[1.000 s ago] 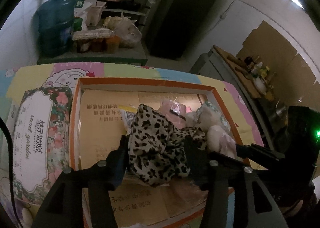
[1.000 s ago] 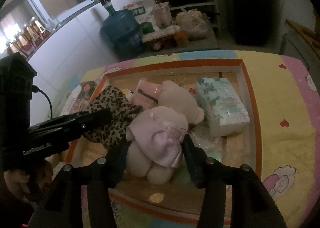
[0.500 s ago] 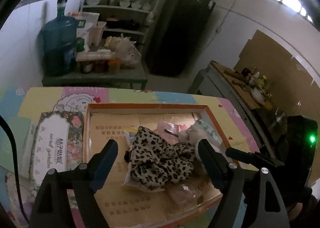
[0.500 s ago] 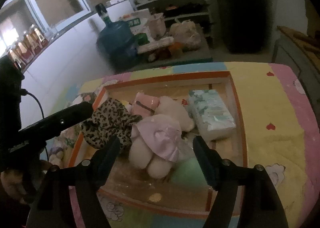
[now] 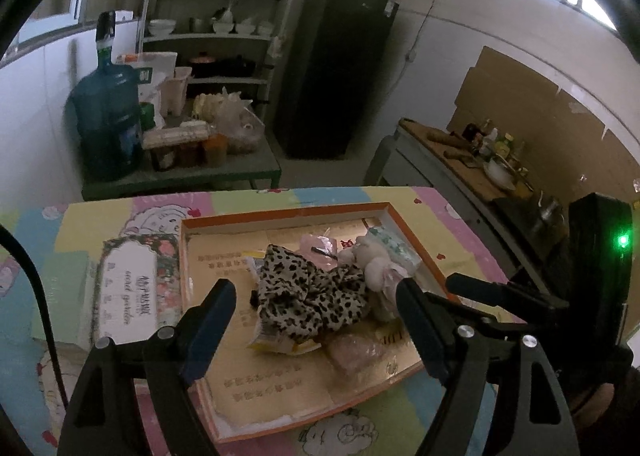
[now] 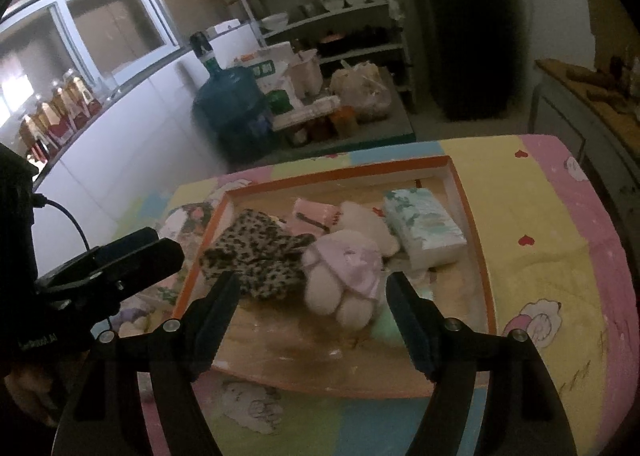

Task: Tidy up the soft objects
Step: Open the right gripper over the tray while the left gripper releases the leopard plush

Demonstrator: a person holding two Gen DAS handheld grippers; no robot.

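A shallow orange-rimmed box (image 5: 280, 214) lies on the patterned tablecloth. In it a leopard-print cloth (image 5: 308, 296) is heaped beside a plush bear in a pink dress (image 6: 346, 268), a pink packet (image 6: 314, 213) and a green-and-white tissue pack (image 6: 424, 225). My left gripper (image 5: 313, 294) hovers open above the near side of the cloth, nothing between its fingers. My right gripper (image 6: 312, 284) hangs open above the bear's legs, clear of it. One finger (image 6: 136, 254) of the left gripper shows at the box's left rim in the right wrist view.
A floral tissue box (image 5: 128, 290) lies left of the orange box. A pale green soft item (image 6: 386, 326) sits by the bear. Beyond the table stand a blue water jug (image 5: 106, 115), a low bench with jars, shelves and a dark fridge (image 5: 332, 67).
The left gripper let go of the leopard cloth and the right let go of the bear. Both opened wide, then rose and drew back; cloth and bear stay in the box.
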